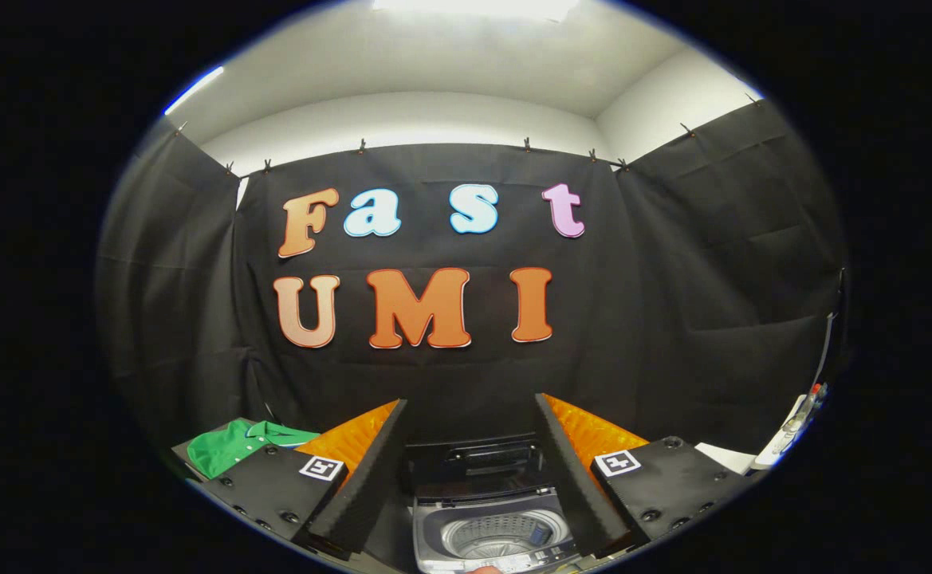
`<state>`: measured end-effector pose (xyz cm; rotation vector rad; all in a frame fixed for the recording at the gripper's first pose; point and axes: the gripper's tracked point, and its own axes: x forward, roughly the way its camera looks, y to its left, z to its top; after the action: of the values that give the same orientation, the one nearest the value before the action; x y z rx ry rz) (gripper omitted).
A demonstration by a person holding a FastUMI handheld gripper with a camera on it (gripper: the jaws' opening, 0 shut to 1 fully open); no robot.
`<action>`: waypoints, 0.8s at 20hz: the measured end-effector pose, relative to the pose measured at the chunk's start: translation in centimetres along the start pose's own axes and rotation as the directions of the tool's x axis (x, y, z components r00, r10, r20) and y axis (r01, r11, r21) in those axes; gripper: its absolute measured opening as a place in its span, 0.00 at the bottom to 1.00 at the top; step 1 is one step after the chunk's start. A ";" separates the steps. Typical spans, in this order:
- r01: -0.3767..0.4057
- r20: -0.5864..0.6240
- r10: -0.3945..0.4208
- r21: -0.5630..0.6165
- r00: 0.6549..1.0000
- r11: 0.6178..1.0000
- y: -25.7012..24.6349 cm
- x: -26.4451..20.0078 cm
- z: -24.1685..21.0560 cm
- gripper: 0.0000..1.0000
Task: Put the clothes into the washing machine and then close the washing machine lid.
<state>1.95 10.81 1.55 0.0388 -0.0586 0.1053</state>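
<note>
A small top-loading washing machine (491, 510) stands just ahead, seen between my fingers, with its metal drum (497, 536) exposed. Its dark lid (477, 461) is raised upright at the back of the machine. A green shirt with a white-trimmed collar (241, 445) lies on a dark surface to the left, beyond my left finger. My gripper (470, 470) is open, fingers spread wide above the machine, with nothing between them.
Black cloth walls close the booth behind and on both sides. At the right, beyond my right finger, a white surface (725, 456) and a white object with small coloured parts (796, 422) sit by the wall.
</note>
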 end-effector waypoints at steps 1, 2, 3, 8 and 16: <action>-0.022 -0.001 0.022 0.011 1.000 1.000 1.4 0.4 0.2 0.98; -0.050 0.000 0.050 0.021 0.999 0.999 3.0 0.8 0.3 0.98; -0.078 0.001 0.078 0.027 0.997 0.997 4.6 1.3 0.5 0.98; -0.212 -0.007 0.213 0.043 0.977 0.976 13.7 3.4 -0.1 0.98; -0.379 -0.087 0.384 0.063 0.919 0.923 26.6 4.4 -4.4 0.99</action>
<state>3.73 37.84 -1.66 0.0672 0.0354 0.5005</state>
